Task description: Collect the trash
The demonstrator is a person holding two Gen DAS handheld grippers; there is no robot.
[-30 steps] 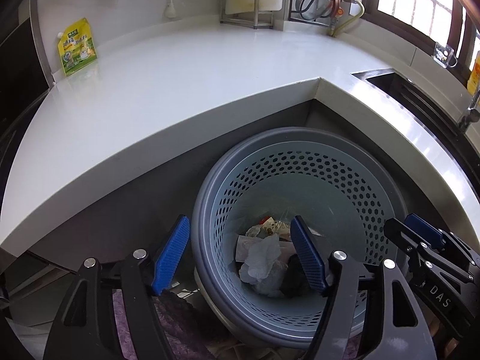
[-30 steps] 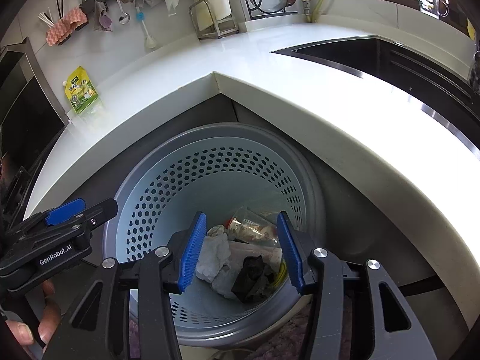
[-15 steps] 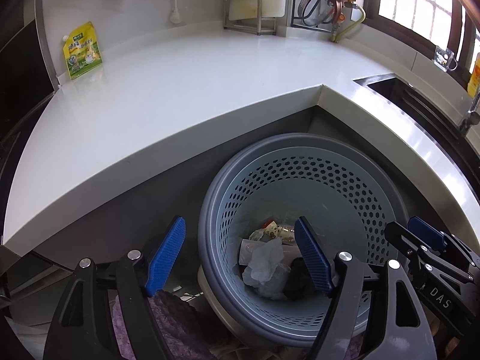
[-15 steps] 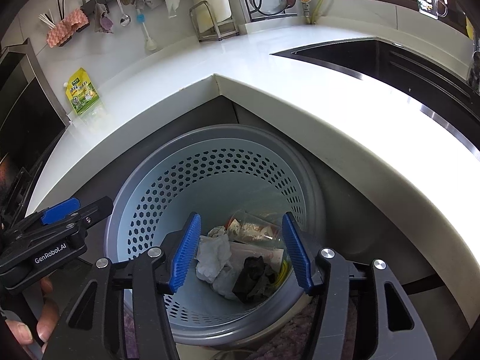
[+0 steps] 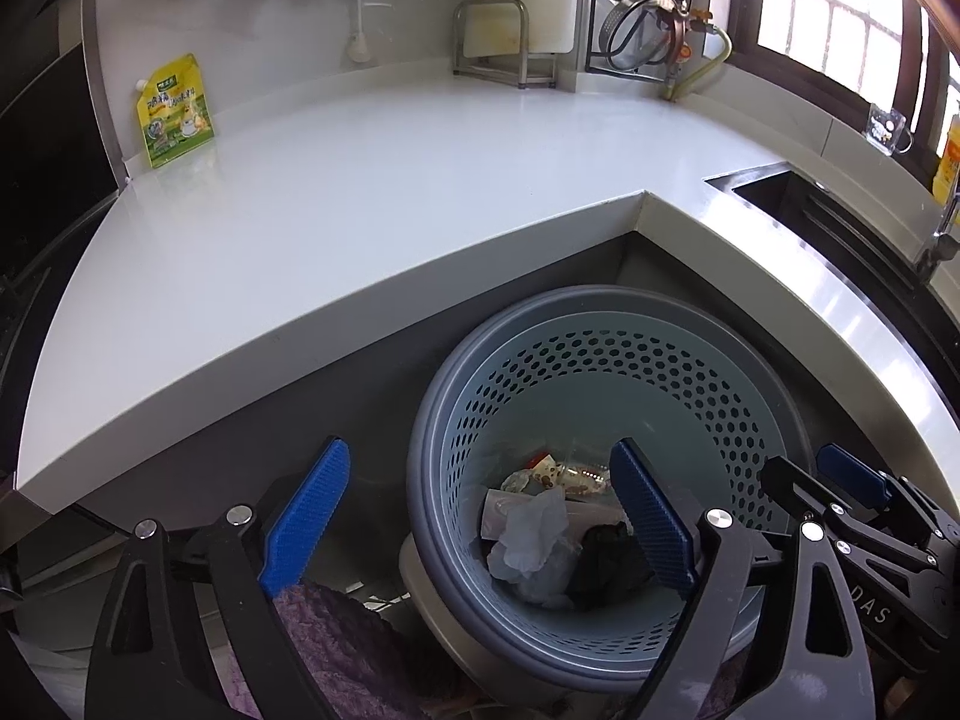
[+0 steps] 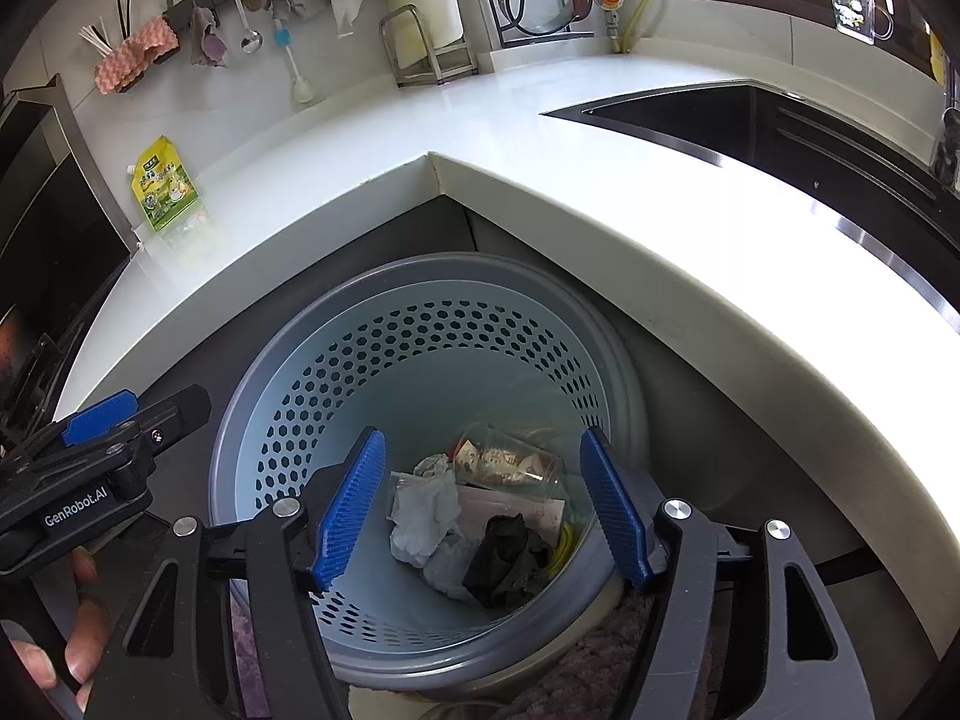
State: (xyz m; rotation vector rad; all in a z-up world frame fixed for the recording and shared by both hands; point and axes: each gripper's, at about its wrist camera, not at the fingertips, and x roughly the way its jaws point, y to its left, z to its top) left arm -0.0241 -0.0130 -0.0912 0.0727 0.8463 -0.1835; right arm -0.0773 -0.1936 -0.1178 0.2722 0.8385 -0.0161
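Both tongs hang over the bin. Left gripper (image 5: 480, 516) has its blue jaws far apart and still opening, with nothing pinched between them. Right gripper (image 6: 486, 510) is opening too, and its jaws are wide with nothing held.

Under them is a round blue basket (image 6: 420, 354) with lots of little holes, sitting in a grey ring. Down at the bottom lies the trash: a crumpled white tissue (image 6: 423, 513), a black scrunched scrap (image 6: 507, 558), and a clear plastic cup (image 6: 510, 459) on its side with wrappers in it.

Around the basket bends a white counter (image 5: 360, 192). A yellow-green pouch (image 5: 174, 111) leans on the wall at the far left. A dark sink (image 6: 780, 120) is on the right.
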